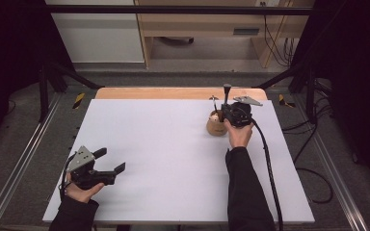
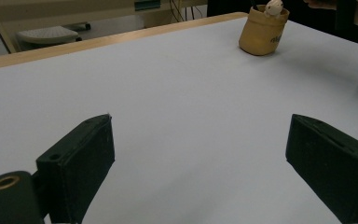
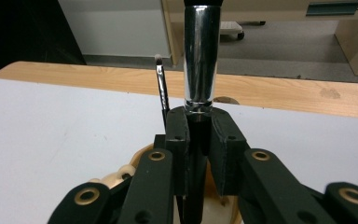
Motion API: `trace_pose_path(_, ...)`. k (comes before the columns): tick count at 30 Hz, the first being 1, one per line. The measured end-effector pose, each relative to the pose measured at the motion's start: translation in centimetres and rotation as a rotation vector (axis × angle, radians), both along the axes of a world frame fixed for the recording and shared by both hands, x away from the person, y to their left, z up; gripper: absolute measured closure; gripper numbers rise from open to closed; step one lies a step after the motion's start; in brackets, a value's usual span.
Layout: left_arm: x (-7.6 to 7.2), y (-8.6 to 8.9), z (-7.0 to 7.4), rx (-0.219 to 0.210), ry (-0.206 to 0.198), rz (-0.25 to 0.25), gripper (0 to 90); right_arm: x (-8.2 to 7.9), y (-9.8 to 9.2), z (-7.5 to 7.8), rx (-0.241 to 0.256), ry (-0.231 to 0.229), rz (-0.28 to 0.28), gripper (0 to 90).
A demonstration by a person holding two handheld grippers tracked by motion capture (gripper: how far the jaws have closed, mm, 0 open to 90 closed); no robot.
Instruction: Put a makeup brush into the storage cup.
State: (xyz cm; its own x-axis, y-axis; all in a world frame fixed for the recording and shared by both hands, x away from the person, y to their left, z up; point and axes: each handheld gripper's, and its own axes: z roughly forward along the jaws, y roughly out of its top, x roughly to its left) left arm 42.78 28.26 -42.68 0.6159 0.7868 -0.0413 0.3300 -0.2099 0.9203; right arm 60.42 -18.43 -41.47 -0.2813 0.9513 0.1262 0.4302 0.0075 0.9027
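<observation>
A tan fabric pot (image 1: pixel 216 124) stands at the far right of the white board, and also appears in the left gripper view (image 2: pixel 262 31) with something pale in its mouth. My right gripper (image 1: pixel 232 111) hovers right at the pot, shut on a large brush (image 3: pixel 199 60) with a chrome ferrule and a black handle, held upright over the pot (image 3: pixel 121 175). A thin small brush (image 3: pixel 161 86) stands up from the pot beside it. My left gripper (image 1: pixel 112 161) rests near the board's front left corner, jaws wide apart with nothing between them (image 2: pixel 200 154).
The white board (image 1: pixel 164 159) covers a wooden table whose far edge (image 1: pixel 173 93) shows behind it. A cable (image 1: pixel 269 163) trails from the right gripper down the board's right side. Beyond the table are a floor and cabinets.
</observation>
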Motion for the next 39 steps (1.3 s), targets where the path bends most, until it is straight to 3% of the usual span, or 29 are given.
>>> trace_pose_path(13, 0.0, 0.0, 0.0, 0.000, -0.001, 0.000, 7.3, 0.2, 0.1, -0.9, -0.012, 0.062, -0.007, 79.1)
trace_pose_path(21, 0.0, -0.1, 0.0, 0.004, -0.002, -0.002, 7.3, -0.2, 0.0, -0.5, -0.029, 0.092, -0.001, 74.7)
trace_pose_path(25, -0.1, -0.2, 0.1, 0.001, -0.004, -0.002, 7.3, -0.9, 0.0, 0.1, -0.047, 0.074, 0.005, 72.1)
trace_pose_path(32, -0.2, -0.2, 0.2, 0.000, -0.004, -0.003, 7.4, -2.7, -0.9, 1.5, -0.024, 0.025, 0.014, 69.5)
trace_pose_path(39, -0.2, -0.4, 0.2, 0.003, -0.005, -0.005, 7.3, -4.5, -0.9, 3.0, -0.018, -0.006, 0.074, 59.5)
